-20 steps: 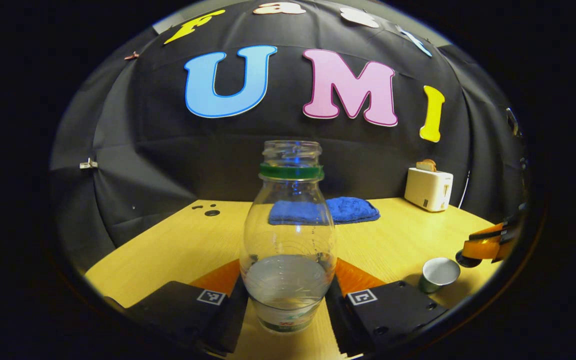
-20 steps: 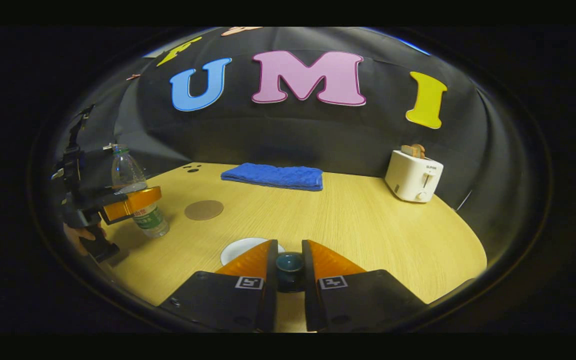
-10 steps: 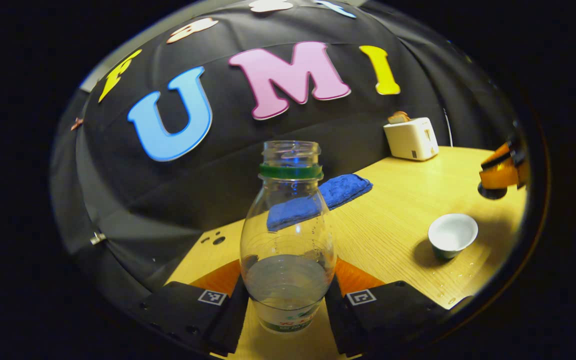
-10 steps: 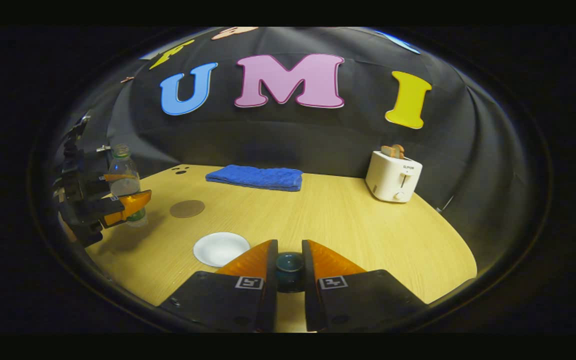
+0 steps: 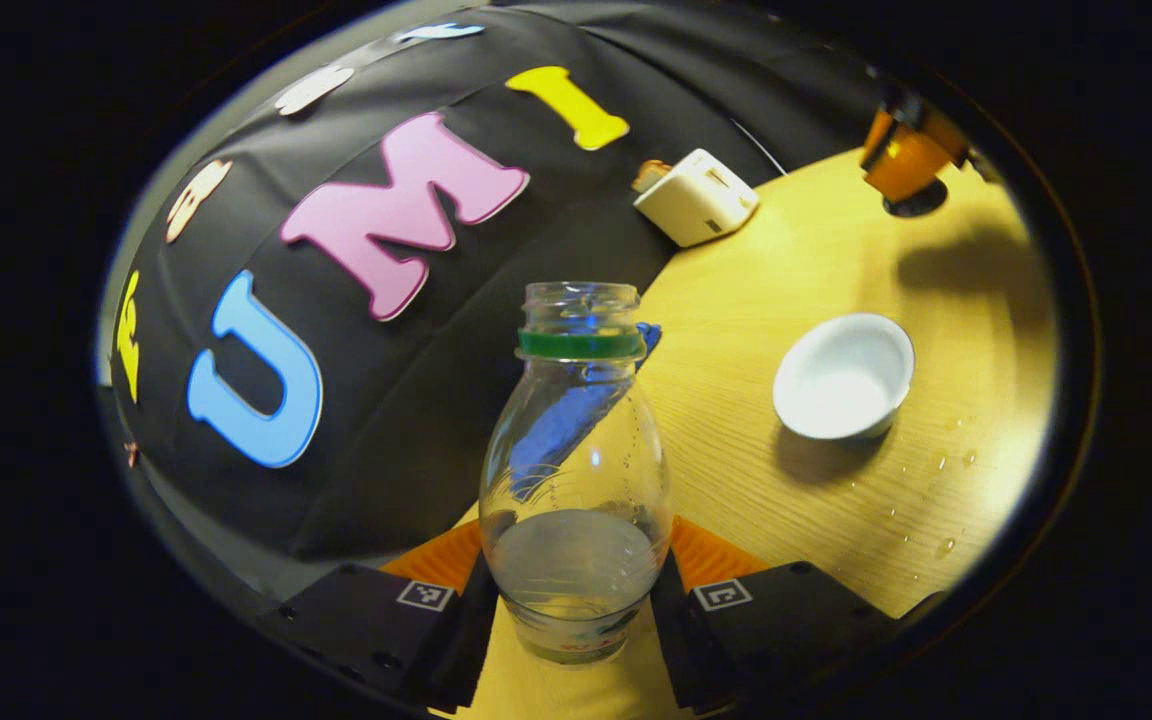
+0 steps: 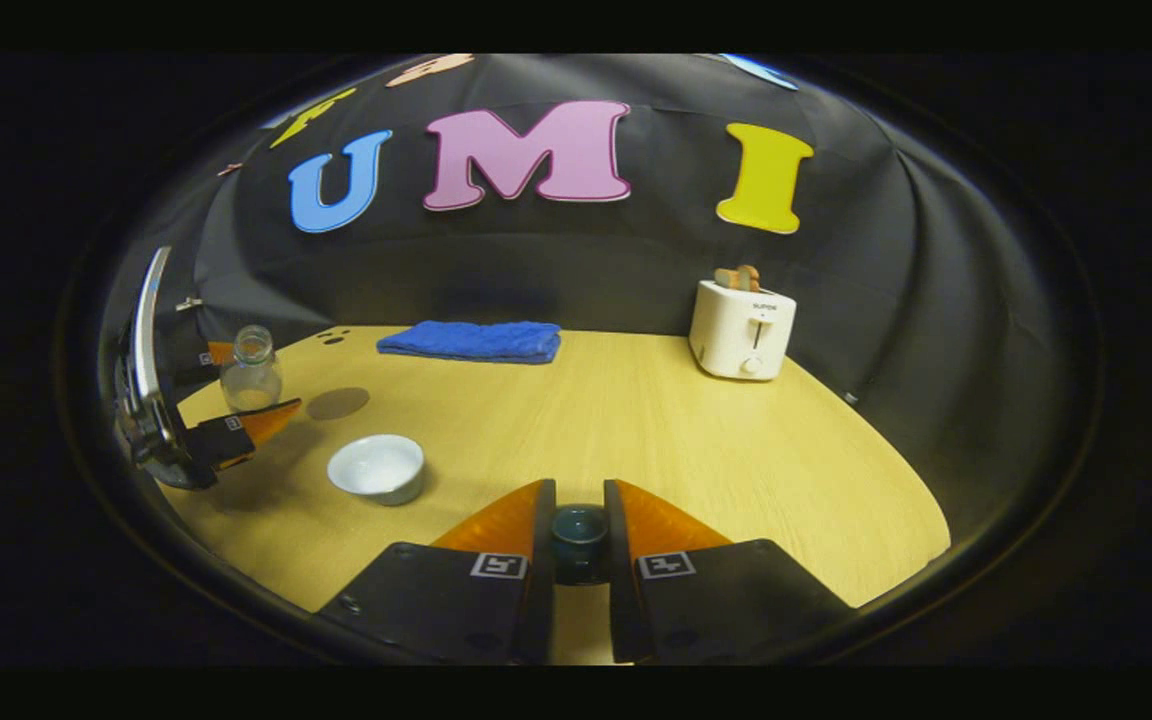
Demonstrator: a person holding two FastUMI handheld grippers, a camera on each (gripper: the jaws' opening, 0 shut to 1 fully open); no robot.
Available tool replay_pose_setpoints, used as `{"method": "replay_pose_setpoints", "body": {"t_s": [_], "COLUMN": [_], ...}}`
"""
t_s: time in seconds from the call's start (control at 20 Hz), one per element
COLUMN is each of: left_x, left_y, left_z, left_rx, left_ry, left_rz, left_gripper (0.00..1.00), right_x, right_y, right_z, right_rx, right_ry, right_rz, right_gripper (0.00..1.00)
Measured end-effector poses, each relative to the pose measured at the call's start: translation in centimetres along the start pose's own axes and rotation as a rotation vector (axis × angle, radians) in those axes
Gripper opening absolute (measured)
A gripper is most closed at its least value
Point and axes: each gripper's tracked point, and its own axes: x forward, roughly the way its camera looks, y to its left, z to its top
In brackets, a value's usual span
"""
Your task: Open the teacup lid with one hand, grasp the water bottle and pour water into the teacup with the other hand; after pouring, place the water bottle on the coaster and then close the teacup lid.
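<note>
While the left gripper [image 5: 576, 590] holds the water bottle [image 5: 576, 470] with both fingers pressed on its lower body, the bottle is tilted toward the open teacup [image 5: 844, 375], which stands on the wooden table [image 5: 796, 250] to its right. In the right gripper view the bottle [image 6: 250, 372] is at the far left, and the teacup [image 6: 377, 468] is between it and the right gripper [image 6: 580, 545]. That gripper is closed on the knob of the teacup lid [image 6: 579, 535] and holds it above the table, near the front edge. The brown coaster [image 6: 337, 403] lies behind the teacup, close to the bottle.

I judge the bottle light, because only its lower part has water, and its thin plastic wall is soft and may bend under pressure. It has no cap, so the low grip is good for tipping but needs a slow turn. Some drops [image 5: 941, 462] lie near the cup. The cup and lid look ceramic, fragile and smooth; the knob is the only sensible place to hold the lid.
</note>
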Motion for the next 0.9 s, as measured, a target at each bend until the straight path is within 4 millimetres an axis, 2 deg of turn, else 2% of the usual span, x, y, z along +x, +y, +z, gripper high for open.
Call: {"method": "replay_pose_setpoints", "body": {"t_s": [0.25, 0.35, 0.4, 0.45, 0.5, 0.55, 0.6, 0.9], "left_x": [1.0, 0.9, 1.1, 1.5, 2.1, 2.3, 2.2, 2.6], "left_y": [-1.0, -1.2, -1.1, -1.2, -1.3, -1.6, -1.6, -2.0], "left_z": [0.2, -0.1, 0.0, 0.2, 0.4, 0.1, -0.1, 0.0], "left_rx": [0.135, 0.200, 0.235, 0.271, 0.305, 0.340, 0.373, 0.475], "left_ry": [0.007, 0.007, 0.008, 0.006, 0.013, 0.028, 0.032, 0.016], "left_rz": [-0.011, -0.012, -0.012, -0.013, -0.019, -0.033, -0.029, -0.038], "left_gripper": [0.72, 0.72, 0.72, 0.72, 0.72, 0.72, 0.71, 0.72], "right_x": [-0.7, -0.9, -0.9, -1.1, -1.1, -1.2, -1.2, -1.6], "right_y": [-2.2, -2.7, -2.8, -3.1, -3.2, -3.3, -3.4, -3.9], "right_z": [-0.6, -0.9, -1.0, -1.1, -1.2, -1.2, -1.3, -1.8], "right_rx": [-0.002, 0.005, 0.007, 0.009, 0.010, 0.012, 0.012, -0.006], "right_ry": [0.002, 0.004, 0.005, 0.005, 0.005, 0.005, 0.005, 0.008], "right_rz": [-0.018, -0.022, -0.023, -0.024, -0.025, -0.026, -0.026, -0.025], "right_gripper": [0.26, 0.30, 0.26, 0.30, 0.21, 0.30, 0.25, 0.25]}}
